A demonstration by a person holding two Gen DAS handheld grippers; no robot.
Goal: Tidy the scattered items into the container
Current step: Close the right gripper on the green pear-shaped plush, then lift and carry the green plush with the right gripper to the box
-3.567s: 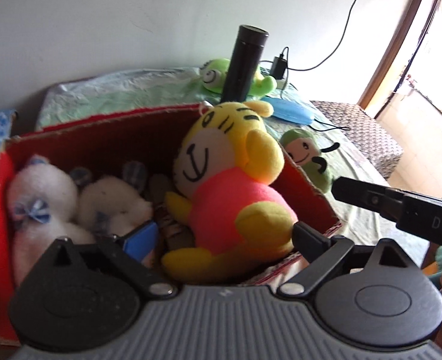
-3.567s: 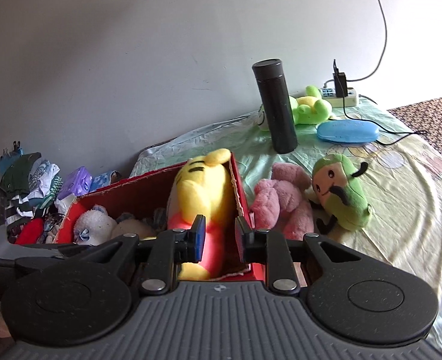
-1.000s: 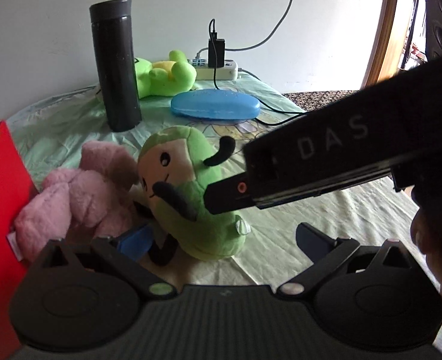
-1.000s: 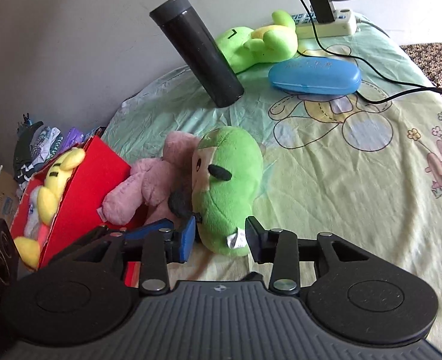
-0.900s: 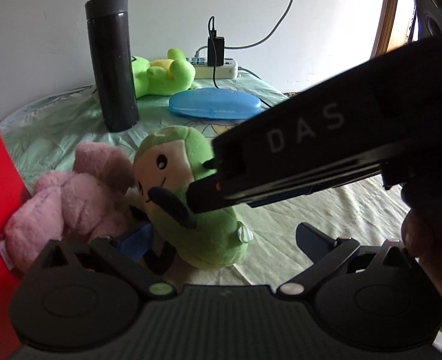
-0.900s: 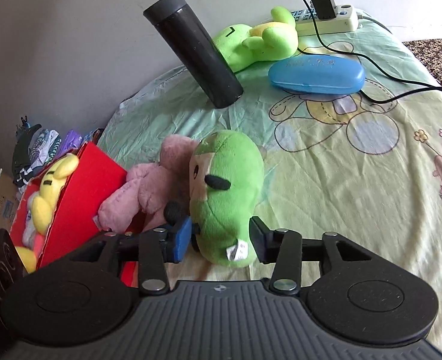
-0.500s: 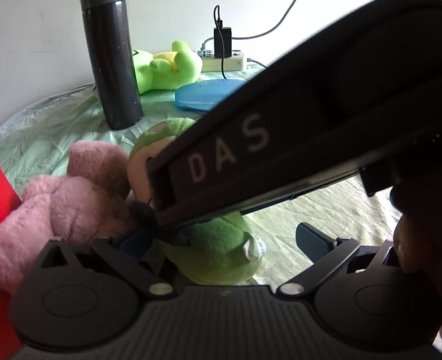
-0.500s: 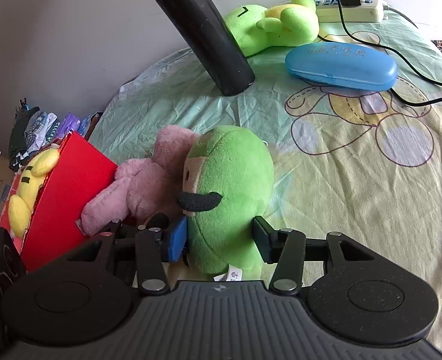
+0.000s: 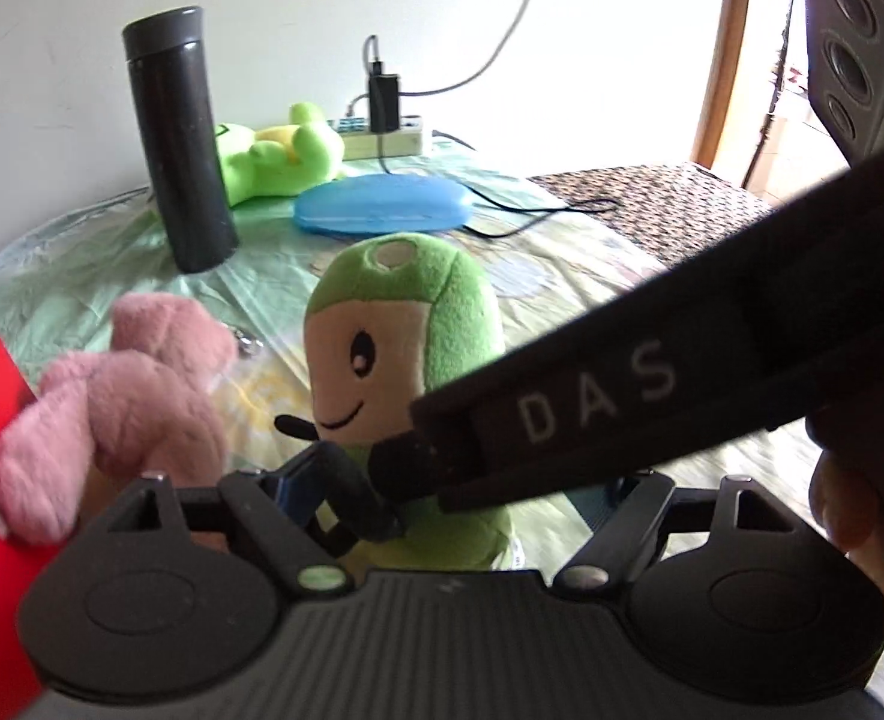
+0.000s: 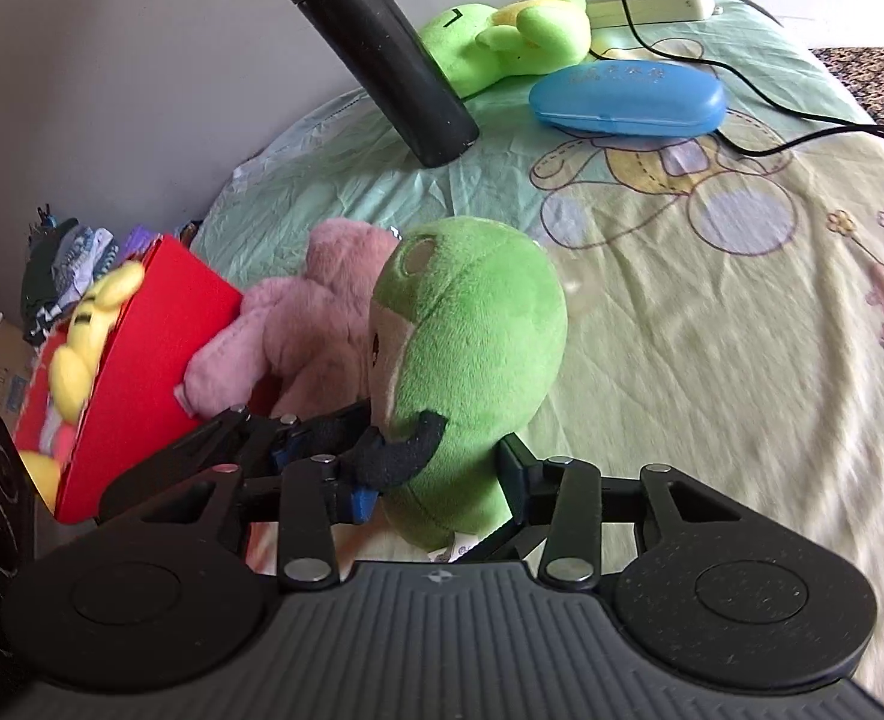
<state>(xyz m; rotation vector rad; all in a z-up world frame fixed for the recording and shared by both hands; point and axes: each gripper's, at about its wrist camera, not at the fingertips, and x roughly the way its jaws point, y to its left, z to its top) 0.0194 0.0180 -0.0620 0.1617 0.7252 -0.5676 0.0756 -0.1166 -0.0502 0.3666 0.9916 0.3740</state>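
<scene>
Since the earlier frame, both sets of jaws were closed further around the green plush, which was stood upright on the bedsheet beside the pink plush, clamped by the right gripper; the left gripper's contact could not be judged.

Both my claws are matte black plastic with a ribbed grey grip plate, two round discs at the sides and silver screws on the linkage arms. My right claw has blue finger pads and white "DAS" lettering down its side; my left claw looks identical.
</scene>
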